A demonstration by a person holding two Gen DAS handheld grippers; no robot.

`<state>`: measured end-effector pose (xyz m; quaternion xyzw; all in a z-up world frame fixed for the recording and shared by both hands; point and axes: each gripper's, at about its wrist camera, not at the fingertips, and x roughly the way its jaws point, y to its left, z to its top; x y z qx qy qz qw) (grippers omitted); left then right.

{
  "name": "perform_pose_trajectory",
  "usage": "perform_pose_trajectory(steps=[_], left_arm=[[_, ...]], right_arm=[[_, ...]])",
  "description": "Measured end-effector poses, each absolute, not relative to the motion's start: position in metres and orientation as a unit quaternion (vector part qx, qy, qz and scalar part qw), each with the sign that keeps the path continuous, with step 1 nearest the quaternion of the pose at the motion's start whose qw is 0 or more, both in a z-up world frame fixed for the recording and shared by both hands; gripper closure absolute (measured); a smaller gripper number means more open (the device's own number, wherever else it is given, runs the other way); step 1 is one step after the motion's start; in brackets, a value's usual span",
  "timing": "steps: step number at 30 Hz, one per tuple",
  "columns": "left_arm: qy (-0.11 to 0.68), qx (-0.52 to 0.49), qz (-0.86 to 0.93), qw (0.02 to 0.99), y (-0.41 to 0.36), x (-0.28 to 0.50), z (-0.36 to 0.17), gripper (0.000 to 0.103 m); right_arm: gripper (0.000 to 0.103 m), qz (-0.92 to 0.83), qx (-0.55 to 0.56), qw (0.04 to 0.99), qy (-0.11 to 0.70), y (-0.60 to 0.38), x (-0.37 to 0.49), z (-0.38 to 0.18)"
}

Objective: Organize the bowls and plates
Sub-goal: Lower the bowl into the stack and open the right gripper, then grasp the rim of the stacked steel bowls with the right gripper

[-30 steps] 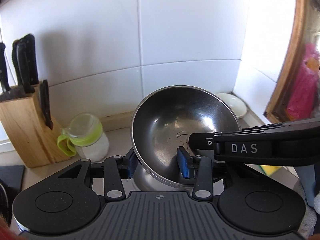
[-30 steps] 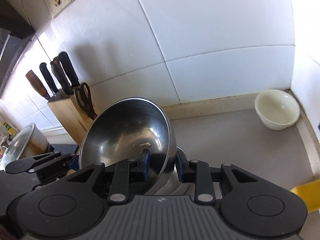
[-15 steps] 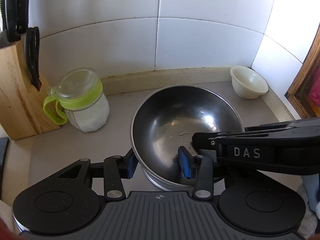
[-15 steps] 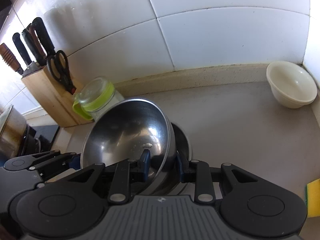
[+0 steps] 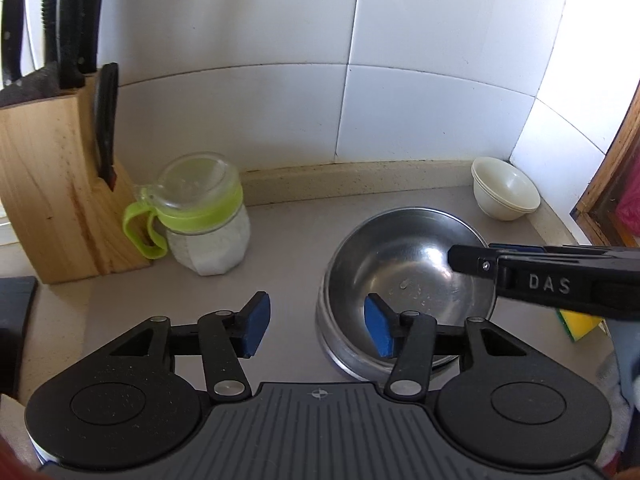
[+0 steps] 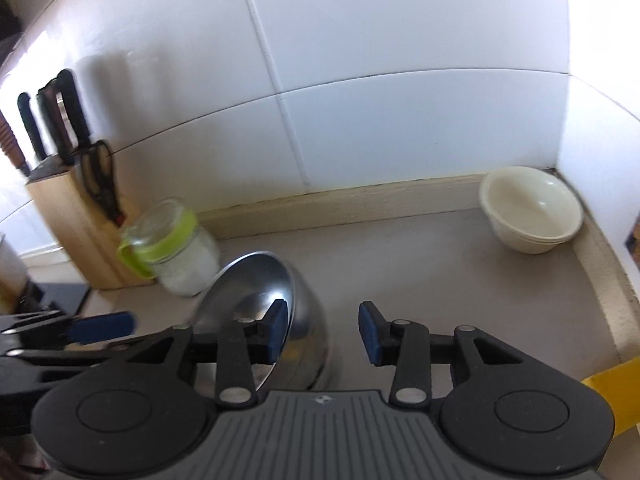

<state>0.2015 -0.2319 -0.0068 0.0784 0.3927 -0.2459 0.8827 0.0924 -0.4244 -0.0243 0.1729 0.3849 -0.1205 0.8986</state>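
Right view smeared by motion blur, steel bowl [image 6: 256, 292] base hidden behind right tongs [image 6: 322, 330], sponge [image 6: 608, 392] cut by the edge, knife block [image 5: 52, 184] cropped at left, lower nested bowl [image 5: 344, 354] mostly covered

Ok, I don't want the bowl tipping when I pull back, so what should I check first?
1. Left claw released: ok; jaws just opened, steel bowl rim between pads, not pinched.
2. Right claw released: ok; jaws just opened, rim between pads too.
3. Steel bowl seated level: cannot tell; it looks tilted.
4. Green-lidded jar clear of bowl: ok.
5. Cream bowls clear: ok, in the corner.
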Motion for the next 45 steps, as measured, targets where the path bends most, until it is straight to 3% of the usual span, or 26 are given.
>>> perform_pose_trajectory(steps=[6, 11, 13, 15, 17, 25, 28, 35, 41, 45], left_arm=[[0.391, 0.081, -0.242, 0.884, -0.228, 0.2, -0.009, 0.039], [0.368, 0.078, -0.26, 0.889, -0.218, 0.193, 0.001, 0.038], [0.351, 0.083, -0.276, 0.891, -0.21, 0.189, 0.006, 0.026], [0.325, 0.094, -0.292, 0.895, -0.201, 0.182, 0.011, 0.019], [0.299, 0.118, -0.306, 0.896, -0.194, 0.177, 0.011, 0.017], [0.329, 0.165, -0.358, 0.858, -0.2, 0.189, -0.027, 0.018], [0.336, 0.14, -0.372, 0.854, -0.202, 0.195, -0.03, 0.022], [0.306, 0.094, -0.408, 0.855, -0.193, 0.202, -0.019, 0.019], [0.344, 0.079, -0.392, 0.85, -0.203, 0.219, -0.044, 0.02], [0.337, 0.072, -0.394, 0.852, -0.199, 0.217, -0.042, 0.021]], right_arm=[[0.062, -0.104, 0.213, 0.873, 0.426, -0.431, 0.101, -0.059], [0.061, -0.091, 0.212, 0.88, 0.416, -0.431, 0.098, -0.042], [0.055, -0.085, 0.219, 0.884, 0.403, -0.435, 0.092, -0.03], [0.032, -0.072, 0.23, 0.888, 0.392, -0.442, 0.084, -0.022], [0.023, -0.054, 0.231, 0.89, 0.39, -0.446, 0.079, -0.019], [0.023, -0.03, 0.249, 0.878, 0.407, -0.454, 0.084, -0.029], [0.023, -0.048, 0.253, 0.88, 0.399, -0.456, 0.087, -0.033], [0.023, -0.074, 0.268, 0.883, 0.377, -0.467, 0.095, -0.038], [0.023, -0.092, 0.272, 0.869, 0.403, -0.465, 0.112, -0.059], [0.023, -0.076, 0.308, 0.875, 0.366, -0.476, 0.108, -0.051]])
